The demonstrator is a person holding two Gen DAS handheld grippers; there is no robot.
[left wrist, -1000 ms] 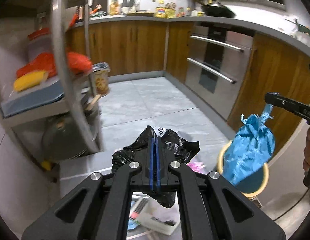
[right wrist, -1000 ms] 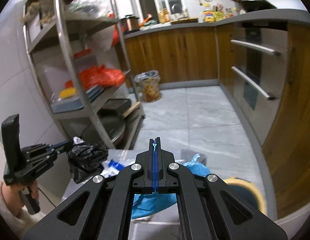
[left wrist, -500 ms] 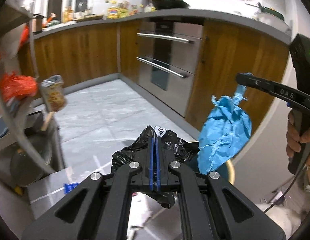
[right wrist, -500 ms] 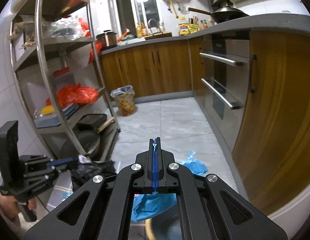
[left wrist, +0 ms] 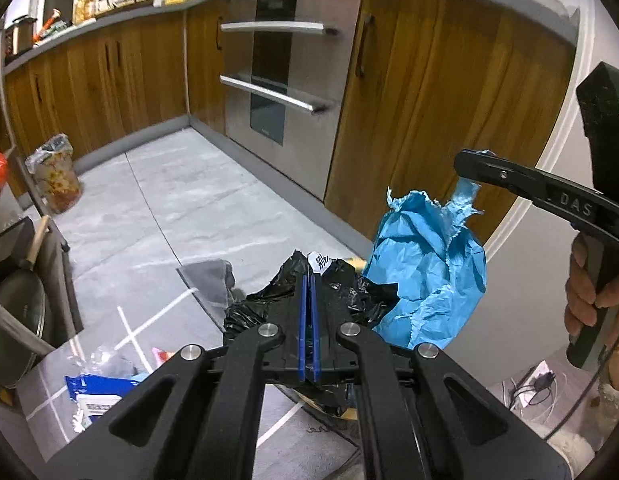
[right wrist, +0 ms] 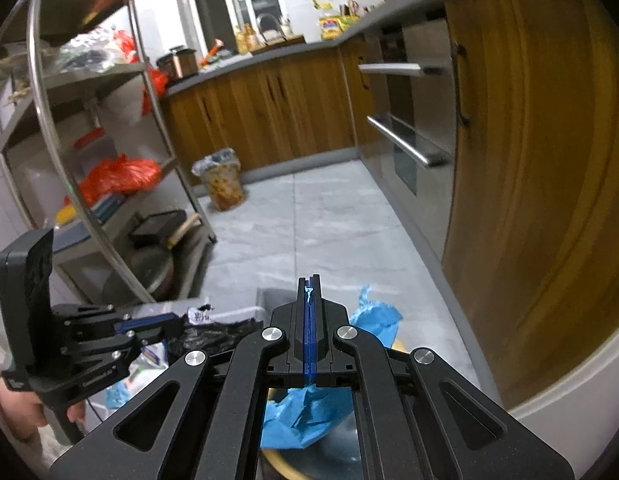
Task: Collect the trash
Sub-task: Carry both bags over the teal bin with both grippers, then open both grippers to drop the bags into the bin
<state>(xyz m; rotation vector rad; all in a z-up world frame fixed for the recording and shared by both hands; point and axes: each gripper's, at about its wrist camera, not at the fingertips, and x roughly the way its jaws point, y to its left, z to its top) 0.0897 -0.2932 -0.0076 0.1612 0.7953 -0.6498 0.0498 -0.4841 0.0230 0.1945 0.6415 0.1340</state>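
A crumpled black plastic bag with a white printed scrap hangs from my left gripper, whose jaws are shut on it. Beside it on the right dangles a crumpled blue paper, pinched at its top corner by my right gripper, held by a hand at the far right. In the right wrist view my right gripper is shut on the blue paper, and my left gripper holds the black bag at lower left. A round bin's tan rim shows below both.
Loose trash lies on the floor: a blue and white packet and clear wrappers. A grey cloth lies ahead. Wooden cabinets and an oven stand on the right, a metal shelf rack on the left, a lined waste bin further back.
Both grippers swung right, away from the shelf rack toward the cabinets, still carrying the bag and the blue paper. The two now hang close together over the round bin.
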